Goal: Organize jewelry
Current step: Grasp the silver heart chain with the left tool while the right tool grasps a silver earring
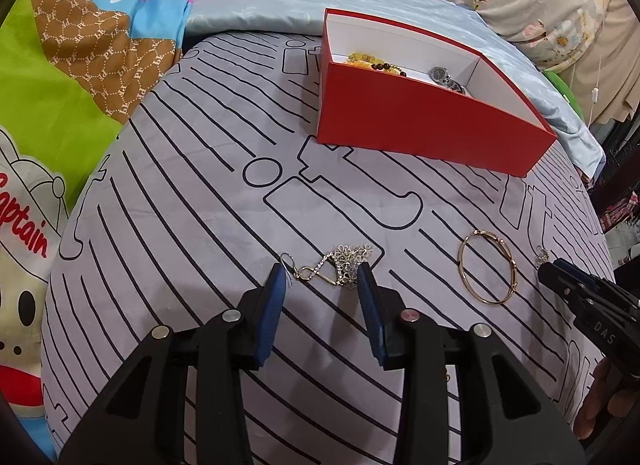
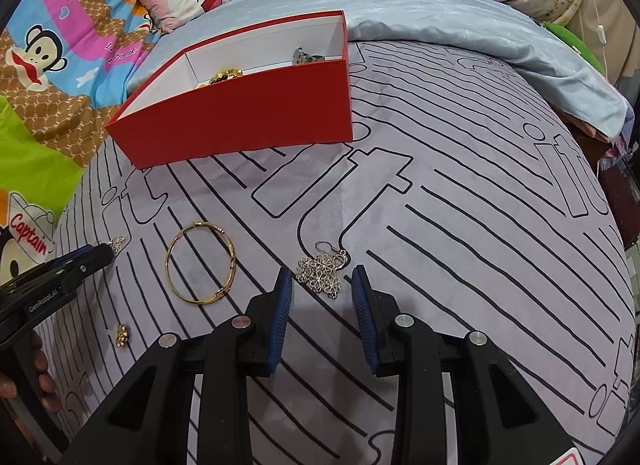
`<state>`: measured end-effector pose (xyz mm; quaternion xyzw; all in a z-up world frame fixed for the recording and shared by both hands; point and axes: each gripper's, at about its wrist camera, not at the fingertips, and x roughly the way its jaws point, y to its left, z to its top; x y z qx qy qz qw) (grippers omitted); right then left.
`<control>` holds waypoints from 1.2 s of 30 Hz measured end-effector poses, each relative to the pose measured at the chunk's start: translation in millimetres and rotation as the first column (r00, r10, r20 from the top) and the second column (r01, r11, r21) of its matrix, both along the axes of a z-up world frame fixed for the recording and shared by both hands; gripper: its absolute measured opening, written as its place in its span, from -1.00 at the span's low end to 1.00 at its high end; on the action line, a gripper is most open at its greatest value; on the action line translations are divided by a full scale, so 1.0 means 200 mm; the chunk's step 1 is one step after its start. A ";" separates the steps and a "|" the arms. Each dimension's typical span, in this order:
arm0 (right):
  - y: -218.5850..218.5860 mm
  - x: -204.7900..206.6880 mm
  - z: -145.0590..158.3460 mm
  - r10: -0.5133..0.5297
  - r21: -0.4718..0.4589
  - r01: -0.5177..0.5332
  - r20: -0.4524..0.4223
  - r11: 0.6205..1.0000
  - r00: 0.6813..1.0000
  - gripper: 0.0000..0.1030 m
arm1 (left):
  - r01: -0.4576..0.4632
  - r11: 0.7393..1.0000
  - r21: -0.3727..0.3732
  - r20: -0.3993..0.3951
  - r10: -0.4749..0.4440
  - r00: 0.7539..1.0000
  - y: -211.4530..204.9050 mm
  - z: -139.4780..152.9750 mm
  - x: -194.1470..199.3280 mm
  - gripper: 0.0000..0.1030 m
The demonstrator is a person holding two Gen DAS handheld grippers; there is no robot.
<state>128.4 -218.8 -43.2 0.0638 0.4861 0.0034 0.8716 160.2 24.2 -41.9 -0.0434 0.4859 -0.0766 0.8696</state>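
1. Left gripper [image 1: 322,275]: jaws apart, nothing between the pads. They straddle a silver flower-link earring cluster [image 1: 340,265] lying flat on the bed, which reads as lined up for a pinch not yet made.

2. Right gripper [image 2: 322,279]: jaws apart, empty. They frame a second silver flower cluster [image 2: 322,271], hook end pointing away, just ahead of the pads. In my judgement each tool is set wide because the chain-like pieces spread loosely and need gathering from both sides.

3. Gold bangle [image 2: 201,263]: flat on the bed, between the two grippers, touched by neither. Probably left for later, since a rigid ring is easier to lift than the tangles.

4. Small gold stud [image 2: 122,335]: lies alone near the lower left of the right wrist view, well apart from the bangle.

5. Red box [image 1: 424,121]: open-topped, white inside, standing farther up the bed beyond all loose pieces. It already holds a yellow bead bracelet [image 1: 372,61] and a metal watch [image 1: 446,77], so it serves as the collecting place.

6. Bed sheet [image 2: 460,225]: grey, black line print; a pale blue cover [image 2: 460,17] is folded behind the box.
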 end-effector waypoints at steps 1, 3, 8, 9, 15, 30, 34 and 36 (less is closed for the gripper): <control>0.00 0.01 0.00 0.000 -0.003 0.000 0.002 1.000 1.000 -0.40 | 0.000 1.000 0.002 0.000 0.000 1.000 0.00 0.00 0.00 -0.31; 0.01 0.02 0.00 0.002 -0.008 -0.002 0.004 1.000 1.000 -0.40 | -0.001 1.000 0.000 0.000 0.001 1.000 0.00 0.00 0.00 -0.31; 0.01 0.02 -0.01 0.003 -0.024 -0.003 0.011 1.000 1.000 -0.61 | -0.001 1.000 0.002 0.002 0.001 1.000 0.00 0.00 0.00 -0.31; 0.01 0.02 -0.01 0.001 -0.017 -0.001 0.012 1.000 1.000 -0.64 | -0.001 1.000 0.002 0.002 0.001 1.000 0.00 0.00 0.00 -0.31; -0.01 0.02 0.00 -0.007 -0.001 0.007 0.013 1.000 1.000 -0.71 | 0.011 1.000 0.001 0.008 -0.011 1.000 -0.01 -0.01 0.00 -0.33; -0.03 -0.04 0.04 -0.016 0.038 0.015 0.016 0.999 1.000 -0.98 | 0.051 0.997 -0.061 -0.005 -0.052 0.999 -0.03 -0.01 -0.01 -1.00; -0.03 -0.05 0.05 -0.019 0.044 0.017 0.025 0.999 1.000 -0.98 | 0.064 0.995 -0.073 0.006 -0.064 0.998 -0.04 0.02 -0.02 -1.00; -0.04 -0.06 0.07 -0.021 0.044 0.019 0.032 0.999 0.999 -0.98 | 0.069 0.994 -0.079 0.013 -0.068 0.998 -0.04 0.03 -0.03 -1.00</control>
